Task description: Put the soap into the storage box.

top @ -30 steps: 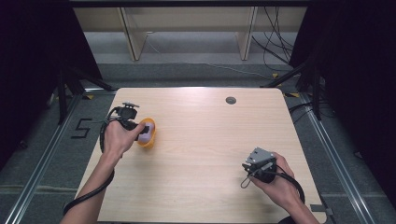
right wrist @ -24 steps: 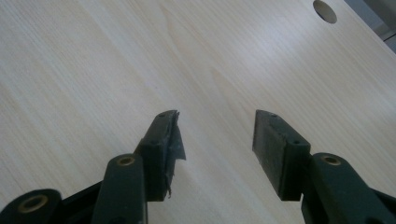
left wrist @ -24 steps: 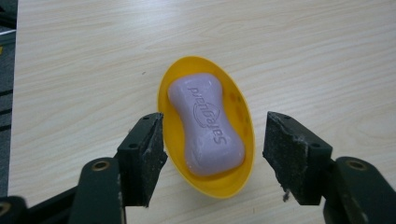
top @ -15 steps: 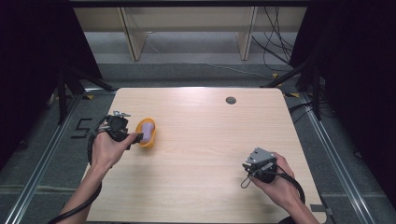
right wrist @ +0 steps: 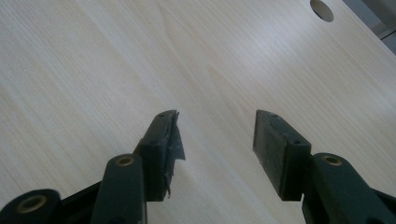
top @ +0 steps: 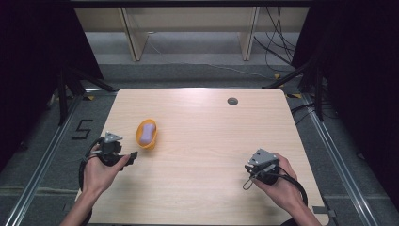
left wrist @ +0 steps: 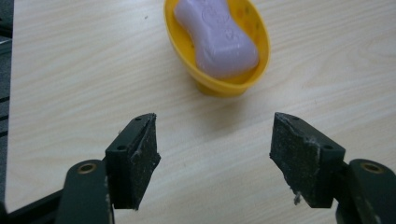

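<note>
- High view: the yellow dish (top: 146,133) holding purple soap (top: 149,132) sits left of centre, just up-right of the left gripper (top: 133,155). The right gripper (top: 249,165) is lower right, well apart.
- Left gripper view: jaws spread, empty; dish at top centre.
- Right gripper view: jaws parted over the bare table (right wrist: 93,70).

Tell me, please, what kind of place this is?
Probably a lab or recording station, not a home: a bare wooden table ringed by black curtains, cables on a grey floor, and a person's hands holding left tongs and right tongs.
</note>
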{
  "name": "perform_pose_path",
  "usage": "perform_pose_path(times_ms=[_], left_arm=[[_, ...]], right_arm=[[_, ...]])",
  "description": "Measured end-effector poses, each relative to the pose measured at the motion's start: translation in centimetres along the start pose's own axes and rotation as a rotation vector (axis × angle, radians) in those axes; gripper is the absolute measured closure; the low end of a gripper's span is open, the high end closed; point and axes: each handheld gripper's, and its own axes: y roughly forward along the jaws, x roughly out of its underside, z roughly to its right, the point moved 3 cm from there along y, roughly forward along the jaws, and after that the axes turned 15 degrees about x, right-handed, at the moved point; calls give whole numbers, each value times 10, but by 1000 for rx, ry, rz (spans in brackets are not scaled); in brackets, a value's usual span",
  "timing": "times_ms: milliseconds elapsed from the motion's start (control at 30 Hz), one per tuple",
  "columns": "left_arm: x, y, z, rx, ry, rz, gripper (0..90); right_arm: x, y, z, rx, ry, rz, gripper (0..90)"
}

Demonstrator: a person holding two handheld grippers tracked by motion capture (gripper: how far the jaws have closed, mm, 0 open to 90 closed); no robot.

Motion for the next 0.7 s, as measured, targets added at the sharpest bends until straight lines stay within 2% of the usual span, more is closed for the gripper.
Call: perform_pose_path(times_ms=[167, 233, 267, 333, 400, 533, 600, 700], left_arm=[[21, 3, 0, 14, 8, 19, 310], [27, 3, -2, 14, 11, 7, 310], [31, 4, -2, 13, 8, 20, 310], [37, 4, -4, 11, 19, 16, 310], [44, 6, -4, 10, 7, 31, 309], [48, 7, -6, 13, 12, 35, 309], [48, 7, -8, -10, 15, 42, 307], [50, 8, -11, -18, 5, 41, 307]], right_arm=[[0, 0, 0, 1, -1, -1, 502], [0, 0, 0, 0, 2, -3, 501], [0, 0, 0, 0, 1, -2, 501], [0, 0, 0, 0, 2, -2, 500], [0, 1, 0, -2, -11, 8, 499], [1, 1, 1, -9, 7, 8, 497], [1, 2, 1, -16, 14, 9, 496], [1, 2, 1, -27, 16, 3, 495]])
